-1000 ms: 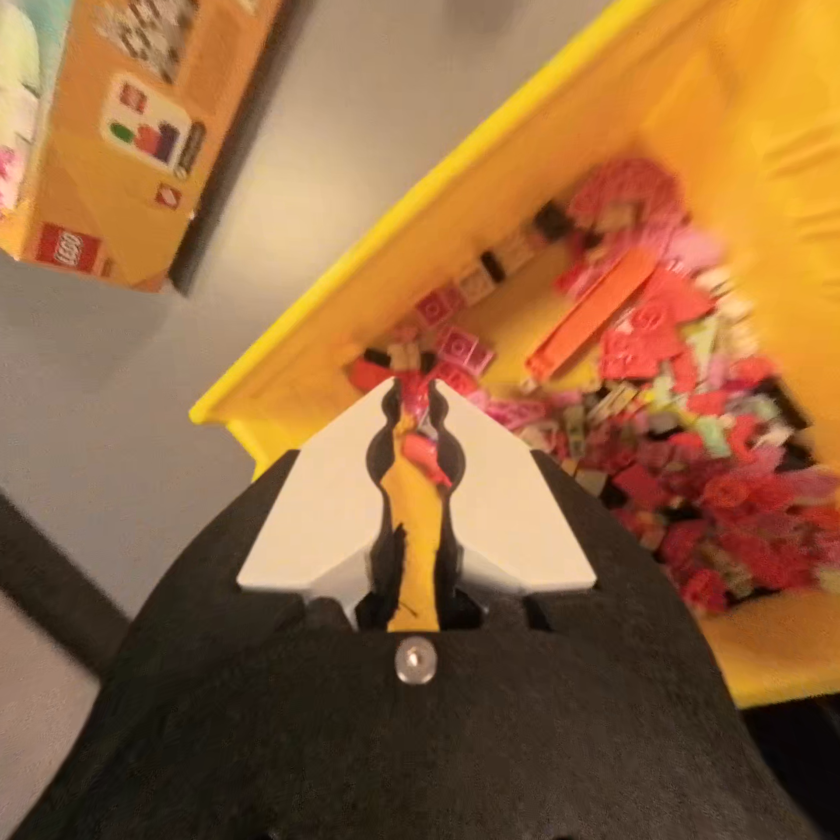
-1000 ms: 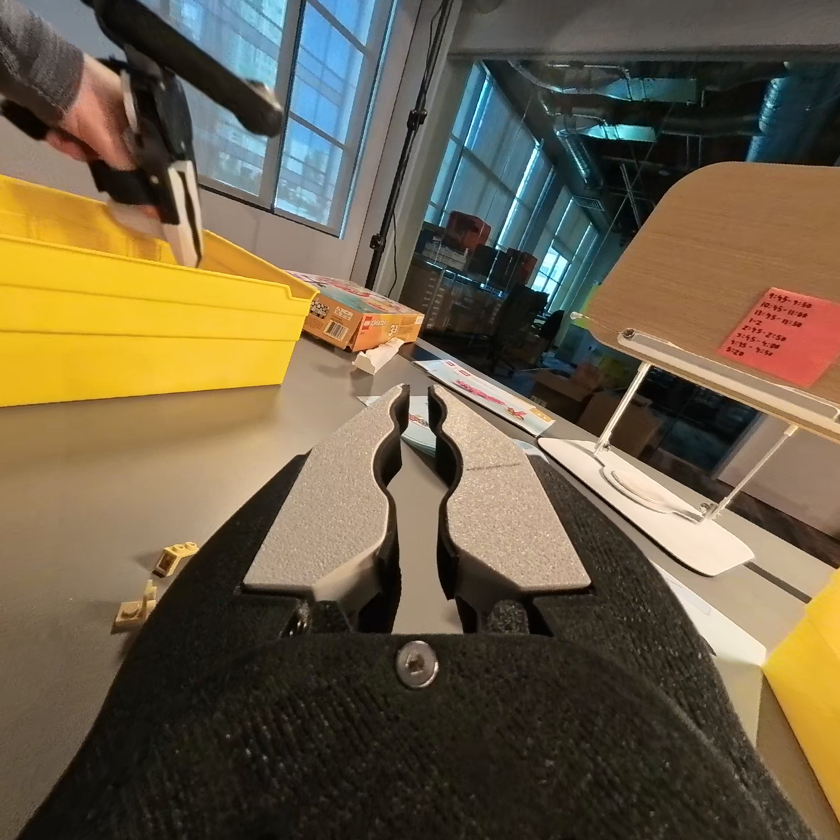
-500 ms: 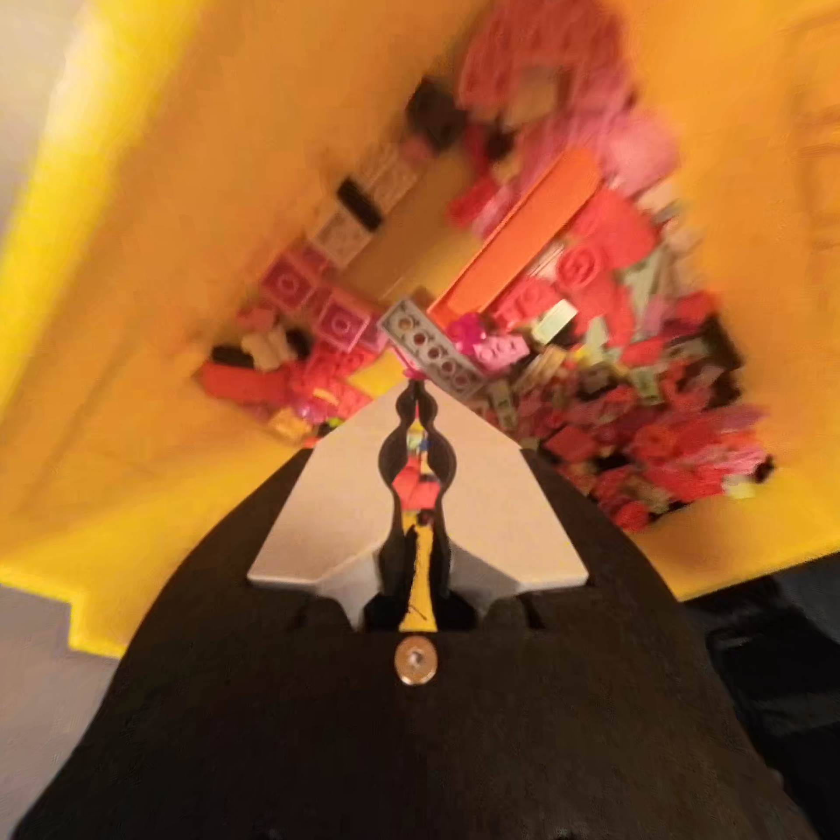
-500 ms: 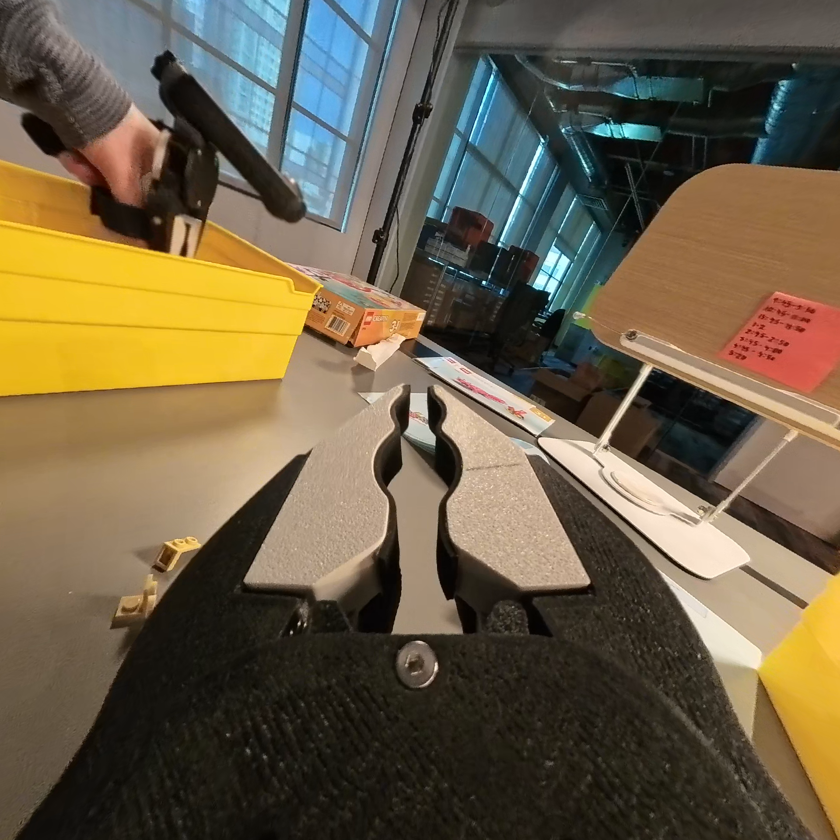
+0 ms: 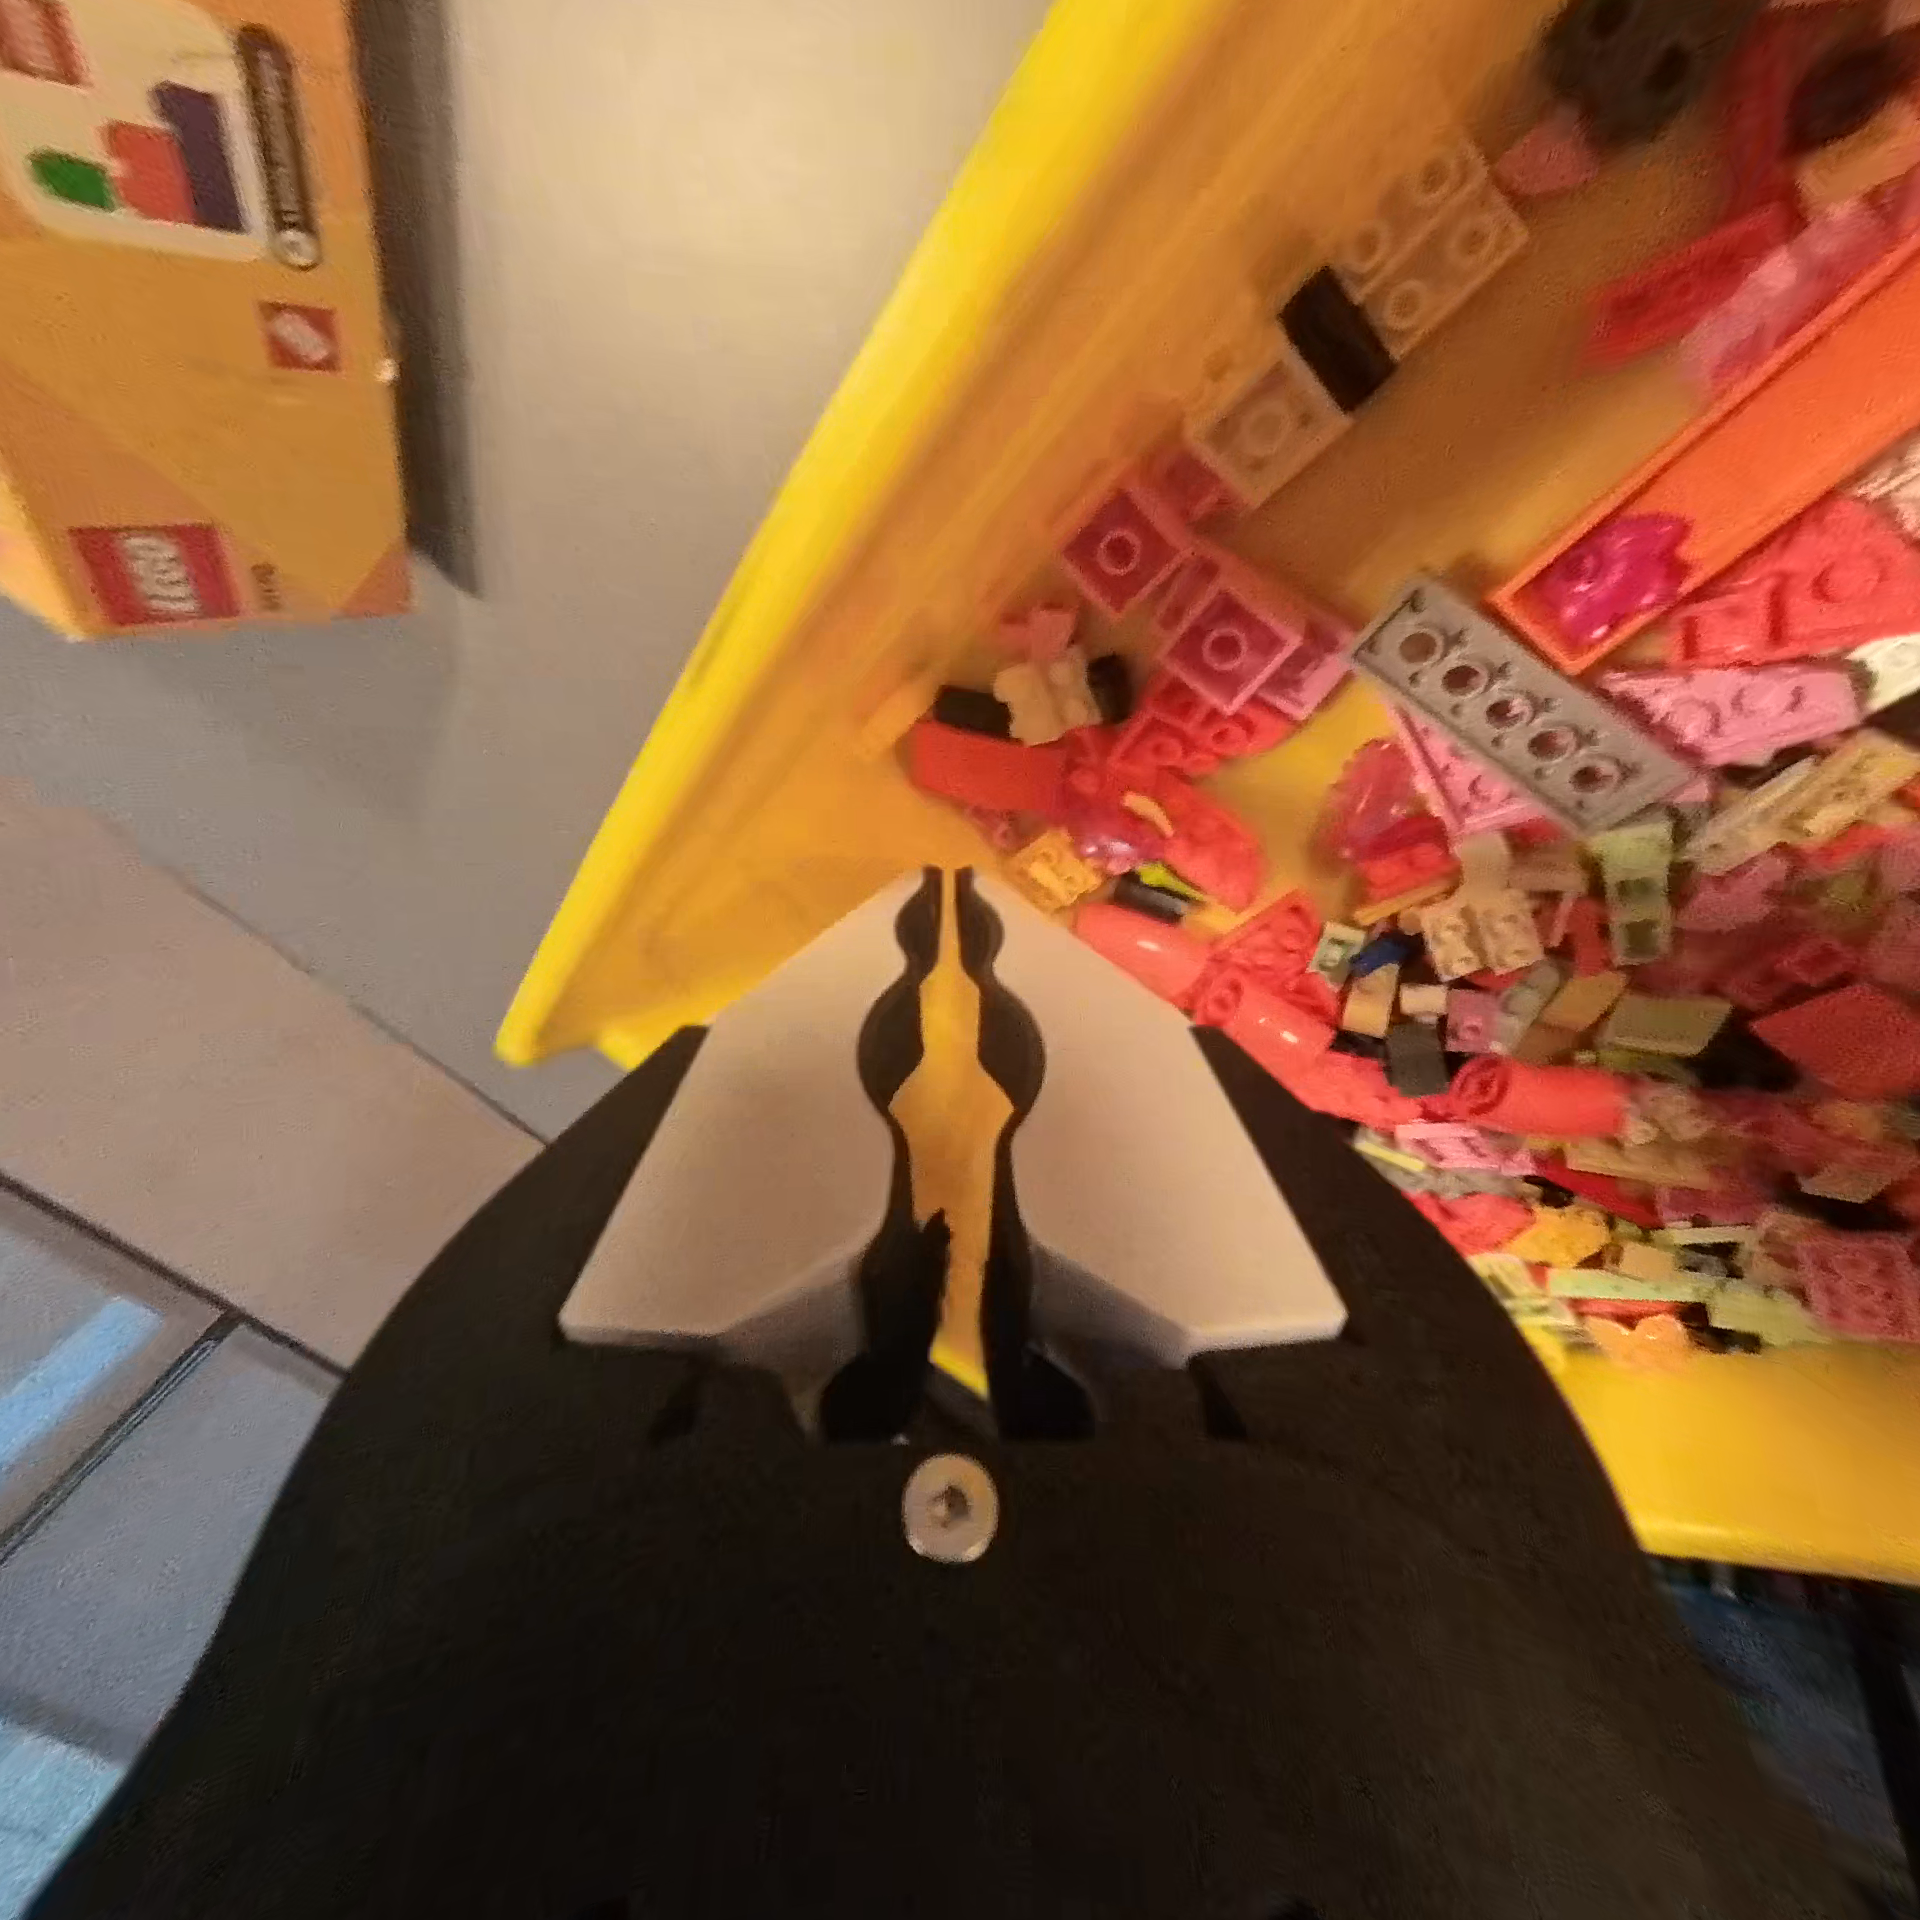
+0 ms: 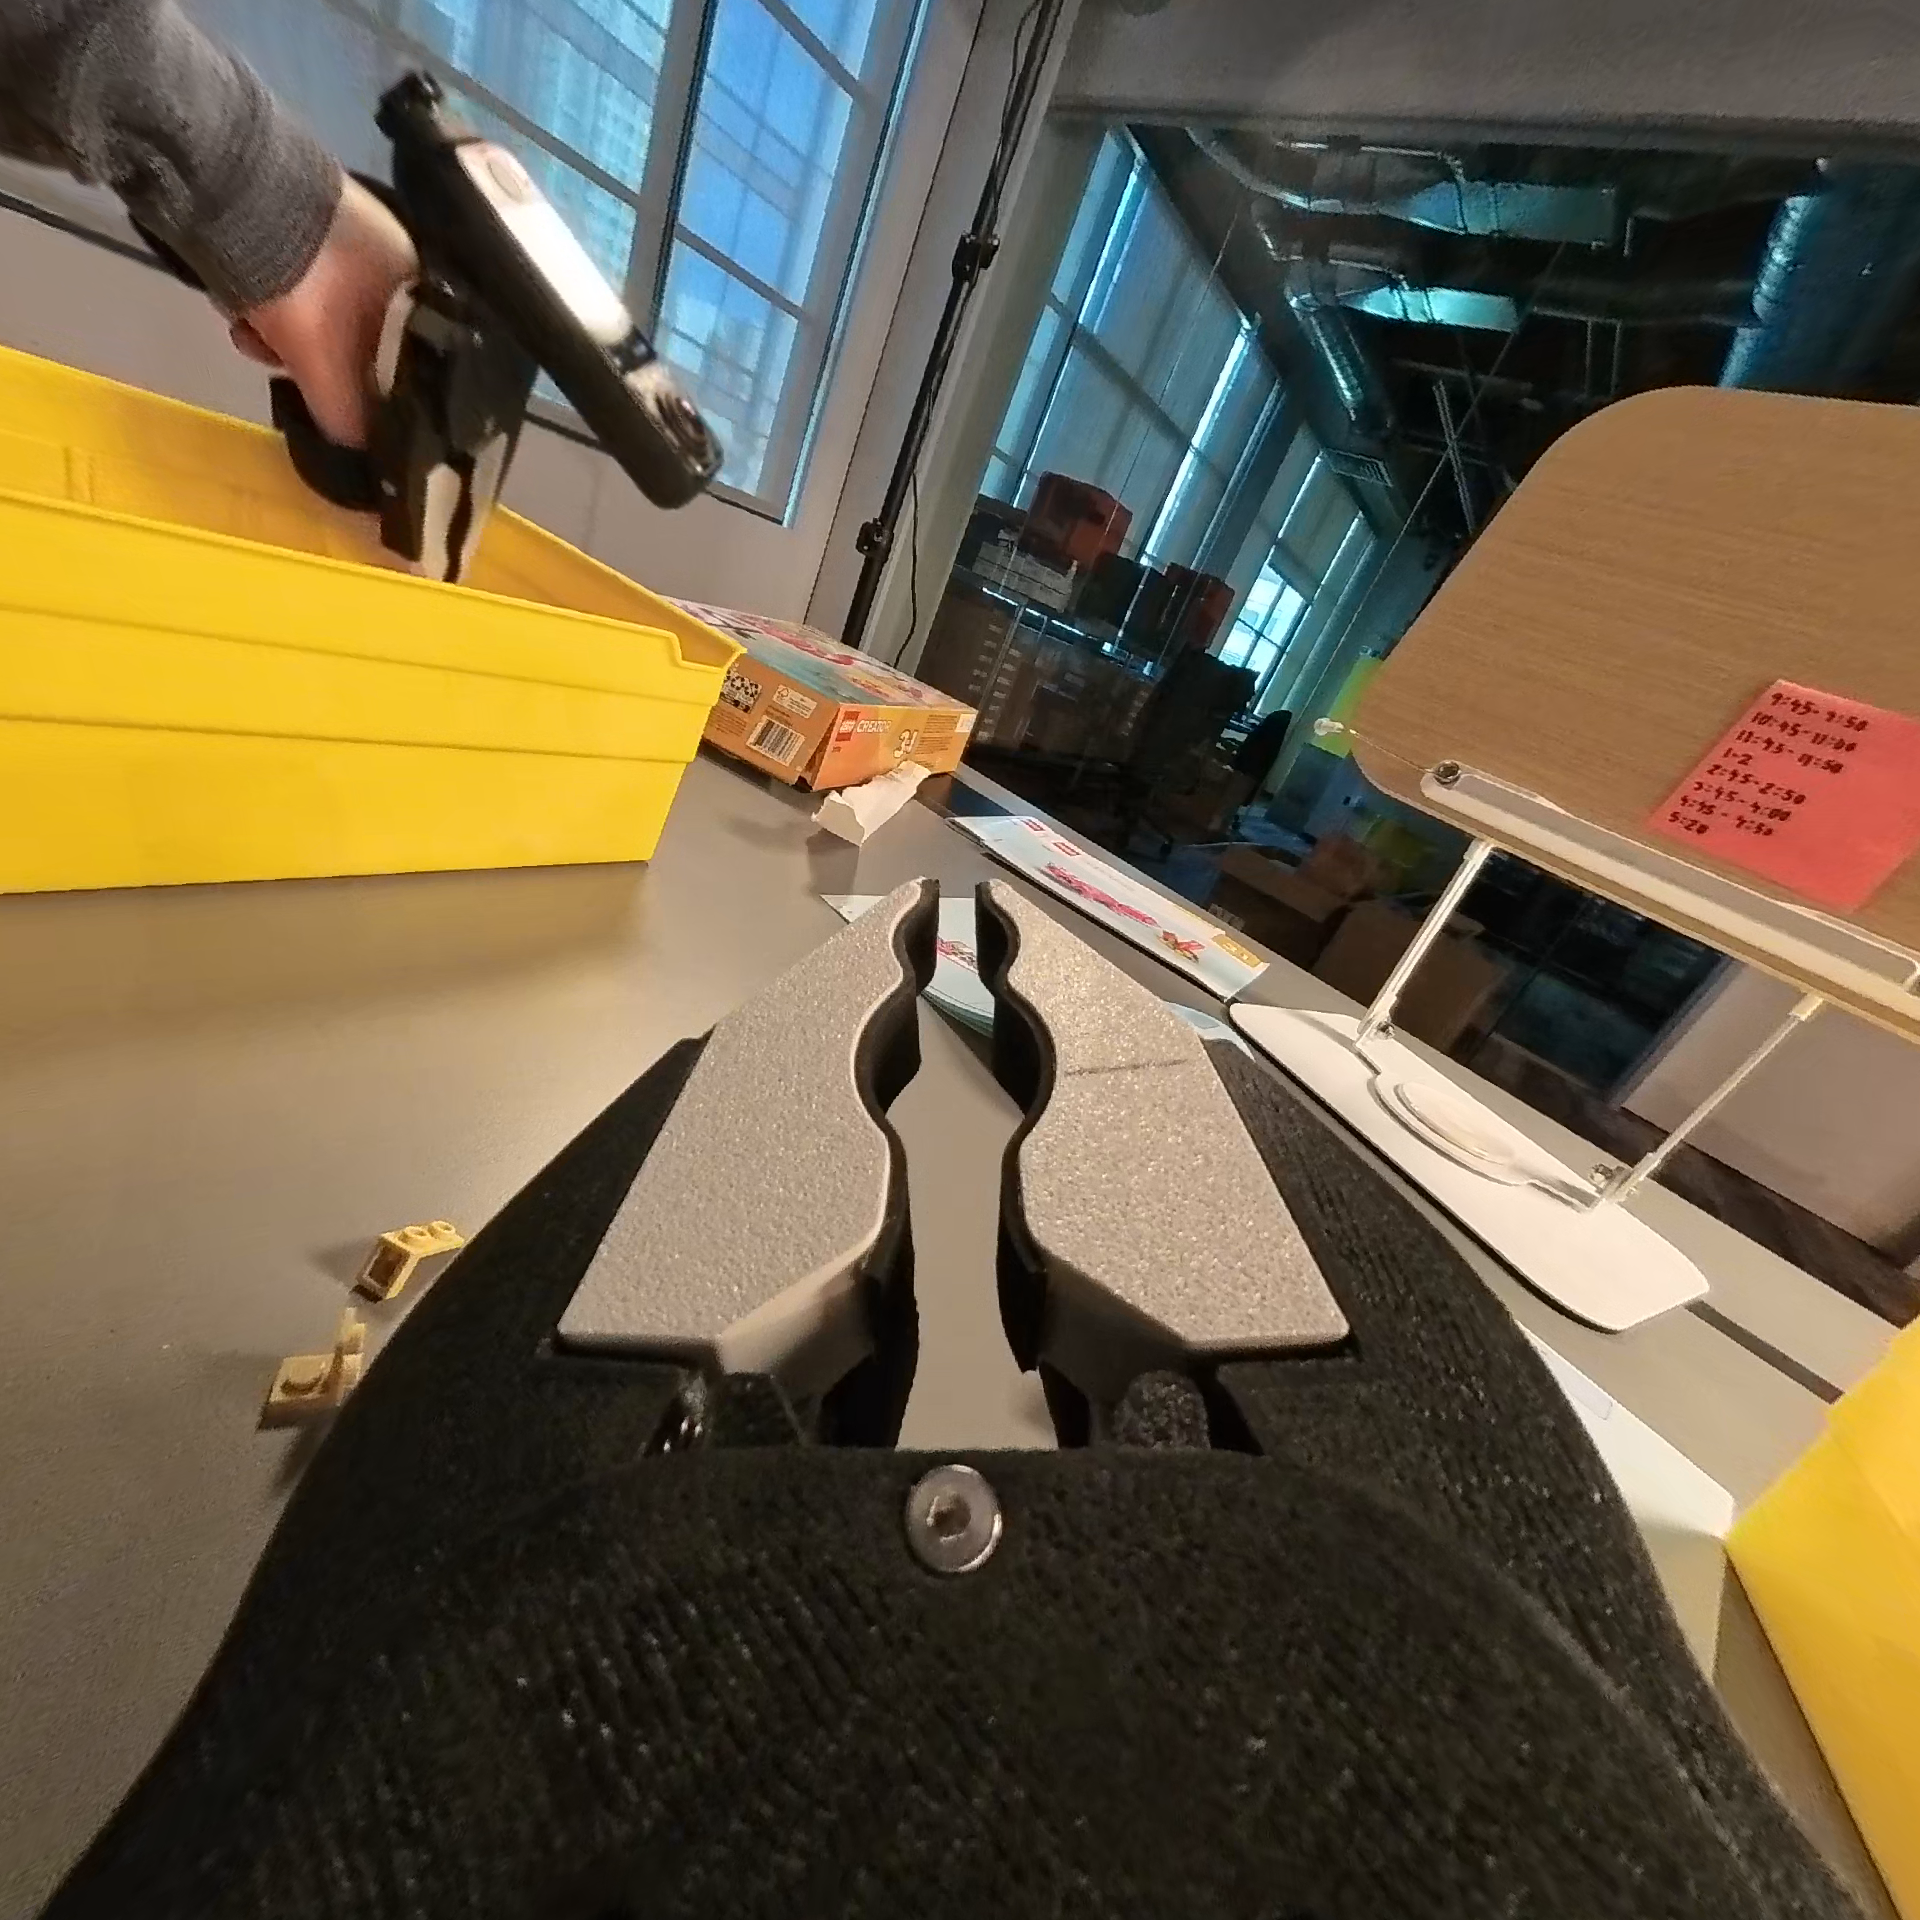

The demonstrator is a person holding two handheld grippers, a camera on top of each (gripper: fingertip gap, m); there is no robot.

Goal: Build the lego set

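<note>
Since half a second ago, left hand-held gripper (image 5: 948, 878) has pulled back to the yellow bin's (image 5: 831, 499) wall at 12 o'clock, nearly closed, holding nothing. Bricks (image 5: 1455, 935) lie at 2 o'clock. Fingertips could bump the wall. Right hand-held gripper (image 6: 958, 888) hovers narrowly open over the surface (image 6: 312, 1039), nothing between its fingers.

Heap of mostly red and pink toy bricks (image 5: 1455, 935) in yellow bin (image 5: 831, 582).
</note>
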